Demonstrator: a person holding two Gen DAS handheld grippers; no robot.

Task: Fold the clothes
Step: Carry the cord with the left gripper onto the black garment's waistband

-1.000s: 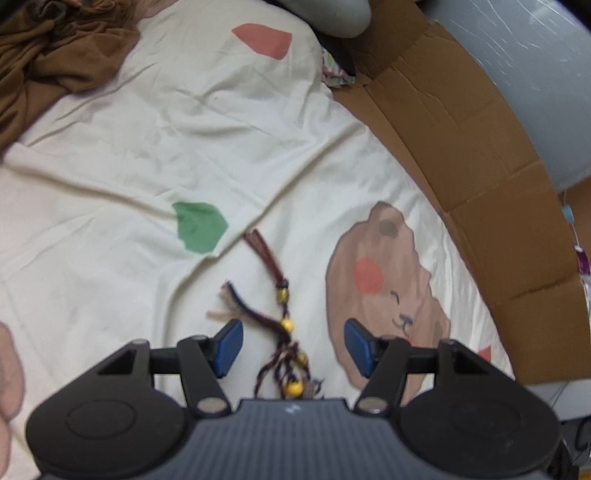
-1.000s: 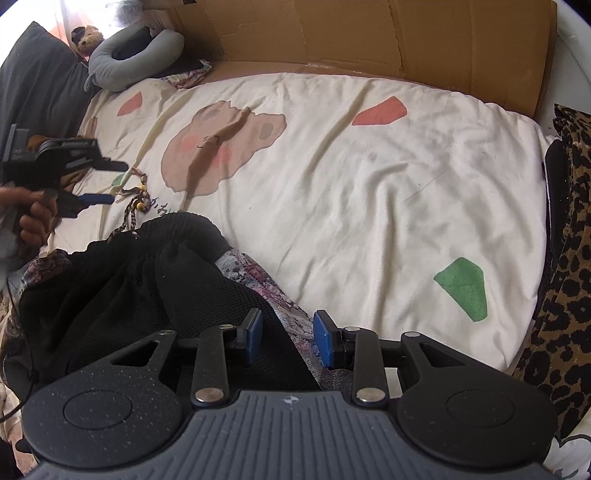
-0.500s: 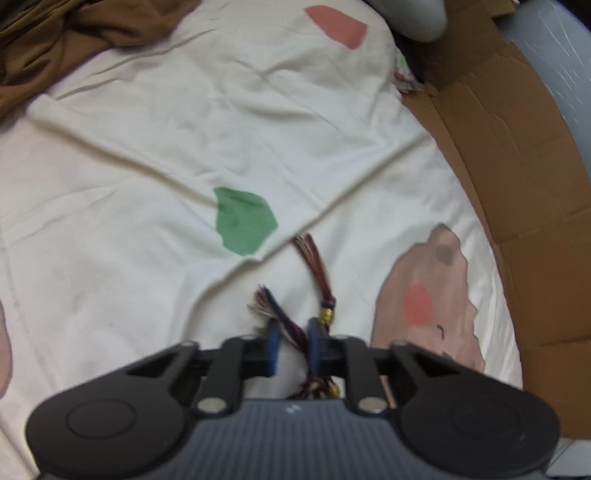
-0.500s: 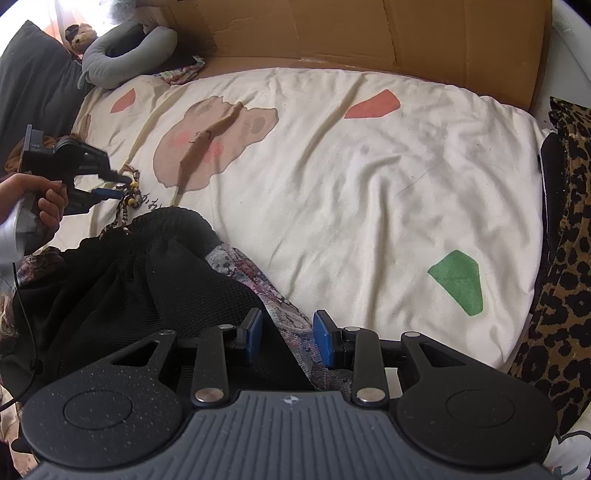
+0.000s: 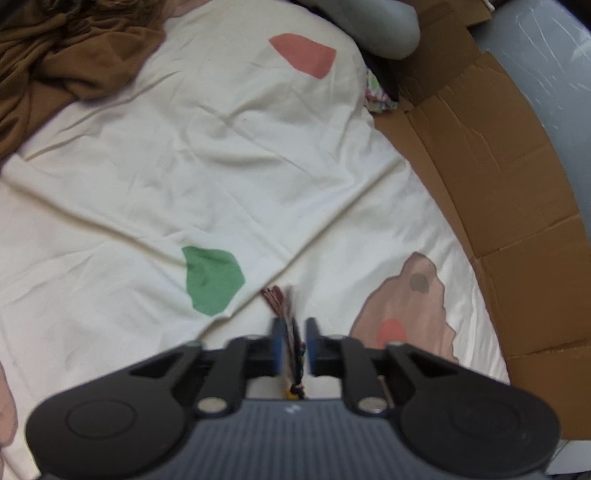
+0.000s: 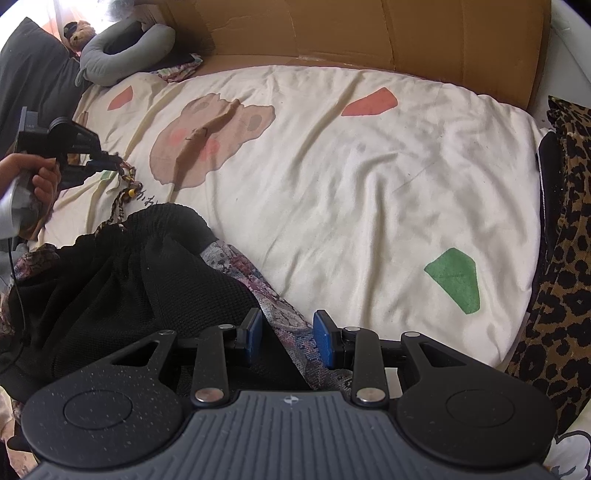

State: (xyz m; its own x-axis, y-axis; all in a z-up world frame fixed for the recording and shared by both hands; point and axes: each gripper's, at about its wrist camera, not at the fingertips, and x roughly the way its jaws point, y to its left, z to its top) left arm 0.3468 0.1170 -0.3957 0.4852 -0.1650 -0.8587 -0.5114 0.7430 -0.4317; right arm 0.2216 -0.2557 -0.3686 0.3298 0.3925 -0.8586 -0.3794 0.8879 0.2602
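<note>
A black mesh garment (image 6: 129,288) with a patterned lining (image 6: 255,277) lies bunched at the near left of the bed. Its braided, beaded drawstring (image 6: 127,188) runs up to my left gripper (image 6: 107,162), held by a hand (image 6: 40,177). In the left wrist view that gripper (image 5: 293,332) is shut on the drawstring, whose tassel (image 5: 279,295) sticks out past the fingertips. My right gripper (image 6: 288,332) sits at the garment's near edge, jaws half closed with the patterned and black cloth pinched between them.
A cream duvet (image 6: 369,184) with a bear print (image 6: 207,136) covers the bed. Cardboard (image 6: 332,29) lines the far side. A grey neck pillow (image 6: 125,48) lies at the far left, brown cloth (image 5: 55,55) beyond it, and leopard fabric (image 6: 561,258) on the right.
My left gripper went from open around the drawstring to shut on it, then lifted it off the duvet. The right gripper stayed in place on the garment.
</note>
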